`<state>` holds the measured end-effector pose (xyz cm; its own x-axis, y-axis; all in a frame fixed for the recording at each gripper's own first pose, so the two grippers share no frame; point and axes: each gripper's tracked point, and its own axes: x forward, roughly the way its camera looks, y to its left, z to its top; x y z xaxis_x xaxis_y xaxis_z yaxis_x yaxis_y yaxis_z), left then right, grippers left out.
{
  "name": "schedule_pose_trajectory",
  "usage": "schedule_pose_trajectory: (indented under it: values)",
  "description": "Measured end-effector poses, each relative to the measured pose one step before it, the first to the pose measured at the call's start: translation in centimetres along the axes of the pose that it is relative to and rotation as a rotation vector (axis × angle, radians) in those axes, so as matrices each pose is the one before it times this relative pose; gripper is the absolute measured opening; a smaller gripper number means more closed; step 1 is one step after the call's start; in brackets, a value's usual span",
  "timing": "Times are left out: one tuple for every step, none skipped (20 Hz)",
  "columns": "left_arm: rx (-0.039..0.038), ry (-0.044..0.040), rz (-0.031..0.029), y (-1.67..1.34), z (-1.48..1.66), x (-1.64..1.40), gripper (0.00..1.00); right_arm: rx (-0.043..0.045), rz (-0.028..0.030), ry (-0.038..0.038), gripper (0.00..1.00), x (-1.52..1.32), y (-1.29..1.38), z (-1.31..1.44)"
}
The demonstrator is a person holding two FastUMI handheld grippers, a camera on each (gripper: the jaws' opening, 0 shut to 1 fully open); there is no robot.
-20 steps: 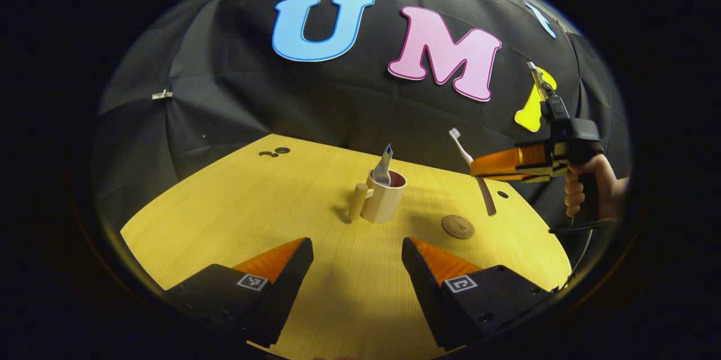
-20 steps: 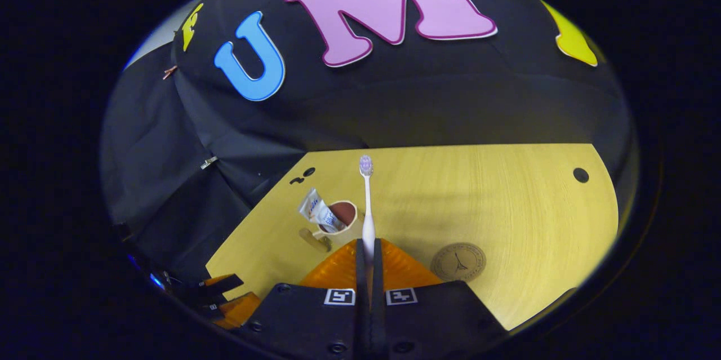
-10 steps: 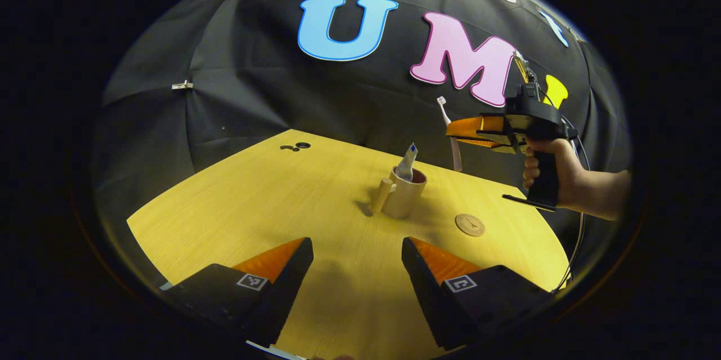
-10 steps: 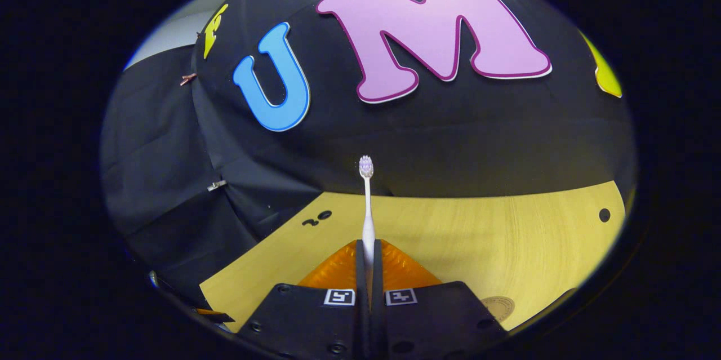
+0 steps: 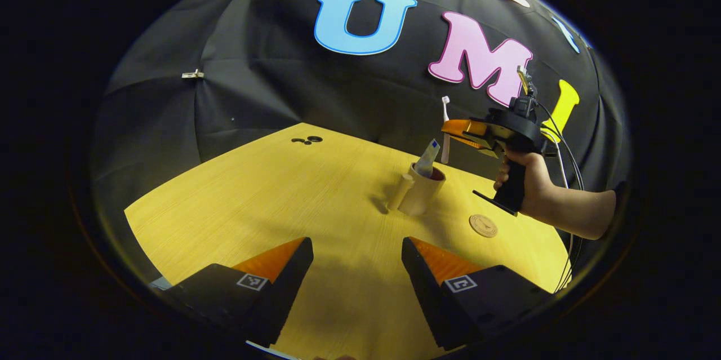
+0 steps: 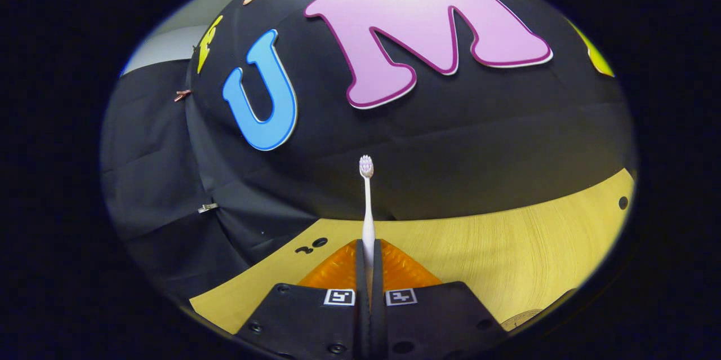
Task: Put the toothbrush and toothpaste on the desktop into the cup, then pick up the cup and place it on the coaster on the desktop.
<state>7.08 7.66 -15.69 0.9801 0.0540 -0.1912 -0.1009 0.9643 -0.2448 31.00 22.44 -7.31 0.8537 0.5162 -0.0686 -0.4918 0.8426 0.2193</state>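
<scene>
Toothbrush (image 6: 366, 202) now higher; cup (image 5: 421, 194) part-hidden

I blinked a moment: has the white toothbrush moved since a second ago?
Yes. The white toothbrush, clamped in the right tongs, has swung from beside the round brown coaster to just above the beige cup.

Recording booth, not home: black cloth wall (image 5: 270, 95) clipped up behind bare yellow wood-grain counter (image 5: 270, 202), ahead of claw.
</scene>
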Motion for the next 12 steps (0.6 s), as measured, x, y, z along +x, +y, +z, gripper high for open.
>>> schedule_pose_trajectory:
  values:
    - [0.00399,-0.00011,0.00055,0.097,-0.109,0.255,0.98,0.00346,-0.00749,0.00435,0.05,0.228,-0.324,-0.667]
    - [0.00167,0.00126,0.00019,0.004,-0.285,0.269,0.98,0.00251,-0.00315,0.00544,0.05,0.142,-0.266,-0.736]
    - [-0.00145,0.00110,0.00022,0.001,-0.182,0.298,0.98,0.00360,-0.00035,0.00241,0.05,0.058,-0.189,-0.677]
    - [-0.00428,0.00032,-0.00162,-0.051,-0.163,0.166,0.98,0.00143,-0.00571,0.00020,0.05,0.061,-0.281,-0.623]
    - [-0.00428,0.00068,-0.00074,-0.161,0.599,0.592,0.98,0.00761,-0.00045,0.00292,0.05,-0.039,-0.182,-0.599]
    - [-0.00246,0.00022,-0.00167,-0.062,-0.070,0.111,0.98,0.00960,0.00018,0.00217,0.05,-0.036,-0.046,-0.536]
    - [0.00073,0.00097,-0.00237,-0.102,-0.061,0.084,0.98,0.00446,0.00249,-0.00015,0.05,-0.119,0.094,-0.475]
    - [0.00305,0.00208,-0.00081,-0.094,-0.165,0.205,0.98,-0.00739,0.00113,-0.00079,0.05,-0.043,0.110,-0.486]
    - [0.00405,0.00111,-0.00160,-0.106,-0.048,0.164,0.98,-0.01390,0.00363,-0.00268,0.05,-0.260,0.103,-0.345]
    - [0.00500,-0.00025,-0.00276,-0.110,-0.020,0.245,0.98,-0.01550,0.00490,0.00120,0.05,-0.130,0.186,-0.476]
    - [0.00547,0.00046,-0.00202,-0.115,0.068,0.123,0.98,-0.01722,0.00148,0.00400,0.05,-0.186,0.160,-0.521]
    - [0.00481,0.00126,-0.00301,-0.135,-0.045,0.179,0.98,-0.01719,-0.00061,0.00545,0.06,-0.246,-0.045,-0.447]
